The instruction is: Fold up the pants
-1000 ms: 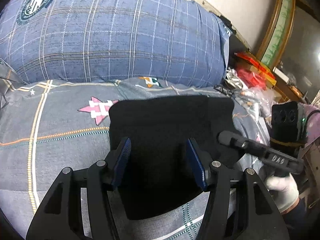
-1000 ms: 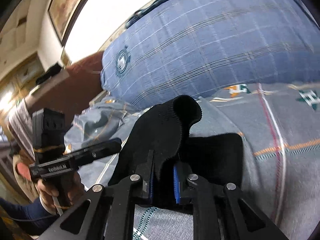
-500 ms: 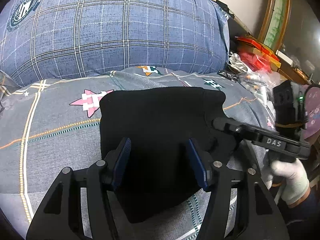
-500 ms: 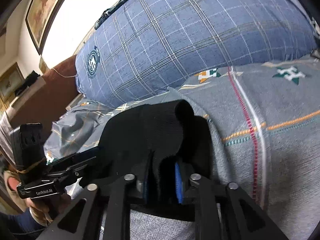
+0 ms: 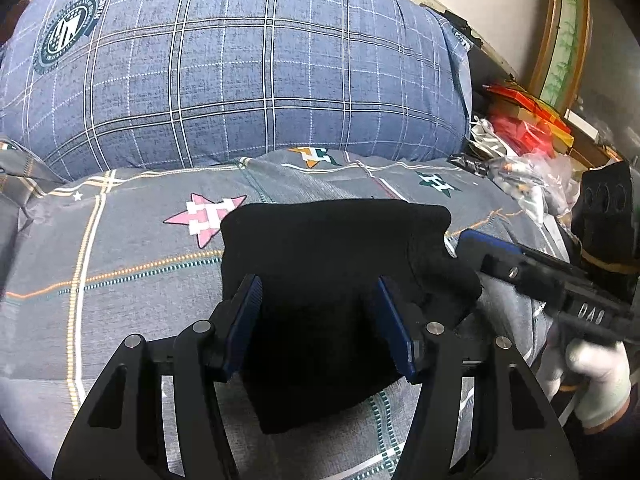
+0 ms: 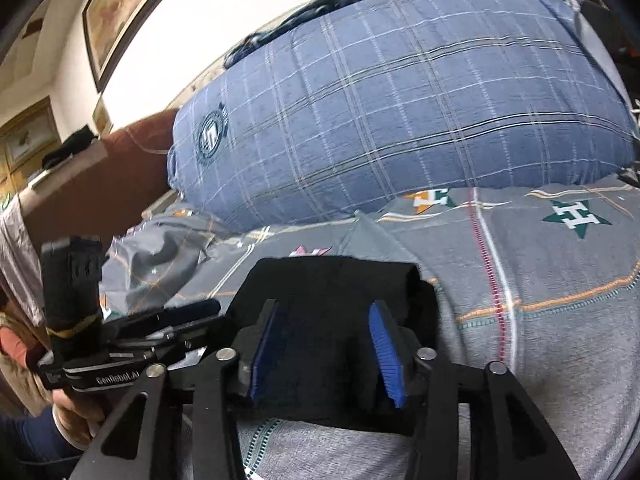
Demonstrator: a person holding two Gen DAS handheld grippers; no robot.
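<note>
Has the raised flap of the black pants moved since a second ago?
Yes. The flap has dropped flat onto the black pants, below the blue plaid pillow; right claw opening.

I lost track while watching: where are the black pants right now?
The black pants lie folded on the grey bedspread, just in front of the big blue checked pillow, with a pink star print at their left in the left camera's view.

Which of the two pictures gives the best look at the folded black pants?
The left wrist view: the black pants lie nearly whole on the bedspread. The right wrist view shows only their top; the right gripper, its jaws opening, covers the rest.
</note>
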